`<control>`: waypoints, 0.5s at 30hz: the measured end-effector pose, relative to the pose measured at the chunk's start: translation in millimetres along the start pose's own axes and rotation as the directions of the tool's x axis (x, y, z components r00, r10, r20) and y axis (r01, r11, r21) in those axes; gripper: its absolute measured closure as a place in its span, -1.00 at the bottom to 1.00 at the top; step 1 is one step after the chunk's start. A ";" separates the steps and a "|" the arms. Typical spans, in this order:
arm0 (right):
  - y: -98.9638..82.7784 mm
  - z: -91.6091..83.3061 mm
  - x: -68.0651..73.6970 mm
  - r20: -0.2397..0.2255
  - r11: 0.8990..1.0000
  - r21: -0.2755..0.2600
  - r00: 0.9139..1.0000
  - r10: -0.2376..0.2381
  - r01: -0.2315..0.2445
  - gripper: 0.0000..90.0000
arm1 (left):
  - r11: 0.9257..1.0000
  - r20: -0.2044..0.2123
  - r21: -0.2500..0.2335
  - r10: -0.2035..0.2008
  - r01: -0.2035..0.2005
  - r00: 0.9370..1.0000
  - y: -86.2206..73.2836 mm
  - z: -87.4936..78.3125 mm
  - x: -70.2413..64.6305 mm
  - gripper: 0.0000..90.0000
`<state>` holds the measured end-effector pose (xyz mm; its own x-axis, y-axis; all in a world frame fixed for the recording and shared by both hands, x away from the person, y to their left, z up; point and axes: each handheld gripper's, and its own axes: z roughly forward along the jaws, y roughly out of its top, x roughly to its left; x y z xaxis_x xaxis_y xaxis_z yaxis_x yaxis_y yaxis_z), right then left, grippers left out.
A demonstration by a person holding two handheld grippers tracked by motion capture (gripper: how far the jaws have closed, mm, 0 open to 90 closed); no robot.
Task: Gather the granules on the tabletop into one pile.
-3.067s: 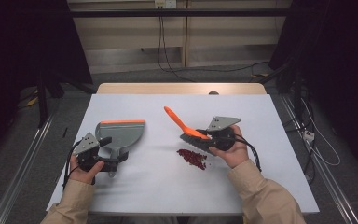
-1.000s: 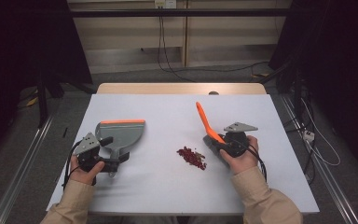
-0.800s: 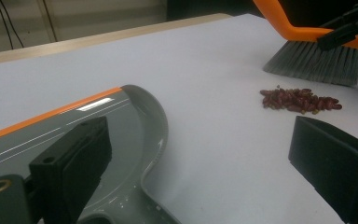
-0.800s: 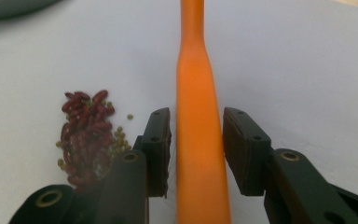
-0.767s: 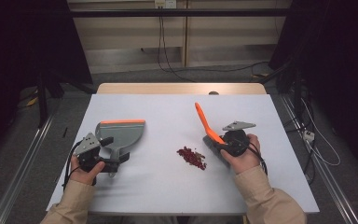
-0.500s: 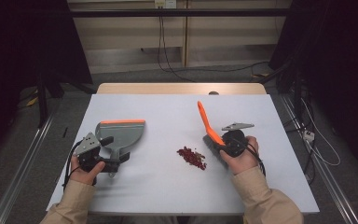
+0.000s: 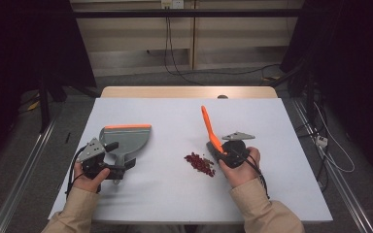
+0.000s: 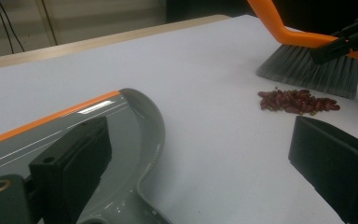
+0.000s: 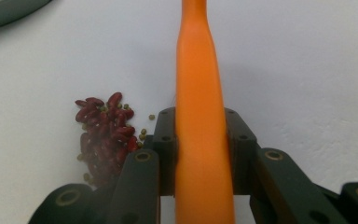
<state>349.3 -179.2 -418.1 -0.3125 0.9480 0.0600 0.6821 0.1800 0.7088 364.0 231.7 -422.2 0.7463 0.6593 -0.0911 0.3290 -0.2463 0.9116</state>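
A grey dustpan (image 7: 126, 136) with an orange lip lies at the left of the white table. My left gripper (image 7: 120, 165) stands open at the dustpan's handle; in the left gripper view its jaws (image 8: 200, 172) are wide apart, one over the dustpan (image 8: 74, 126). A small pile of red beans (image 7: 200, 162) lies mid-table. My right gripper (image 7: 218, 148) is shut on the orange brush (image 7: 207, 124), just right of the pile. The handle (image 9: 198, 70) runs up between the right gripper's (image 9: 200, 135) pads, with the beans (image 9: 105, 130) to their left. The bristles (image 8: 307, 70) rest behind the beans (image 8: 296, 100).
The table (image 7: 272, 194) has a wooden strip (image 7: 184, 92) along its far edge. Cables (image 7: 175, 58) trail on the floor behind it, and a metal rail (image 7: 24, 184) runs along the left side. Bare tabletop lies in front of the beans.
The right hand has carried the brush from over the beans to their right side, and the handle now stands steeper. The left hand and dustpan have stayed put.
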 end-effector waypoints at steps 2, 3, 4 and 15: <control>0.2 0.8 2.6 0.006 1.000 -0.004 1.000 0.006 -0.006 0.59 | 1.000 0.000 0.000 0.001 -0.001 1.000 0.1 -0.1 0.0 -0.87; 0.5 1.4 3.4 0.003 1.000 -0.004 1.000 0.007 -0.007 0.59 | 1.000 0.000 0.000 0.001 -0.001 1.000 0.1 -0.1 -0.1 -0.87; 0.9 1.5 4.5 0.003 1.000 -0.005 1.000 0.006 -0.006 0.59 | 1.000 -0.001 0.000 0.001 -0.001 1.000 0.1 0.0 -0.1 -0.87; 4.4 9.2 20.0 -0.010 1.000 -0.027 1.000 0.008 -0.008 0.59 | 1.000 -0.002 0.001 -0.002 0.002 1.000 -0.4 1.1 0.0 -0.87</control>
<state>352.1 -157.1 -420.3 -0.3137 0.9467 0.0727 0.6663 0.1649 0.7272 364.5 231.0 -422.9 0.7445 0.6613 -0.0918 0.3311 -0.2463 0.9109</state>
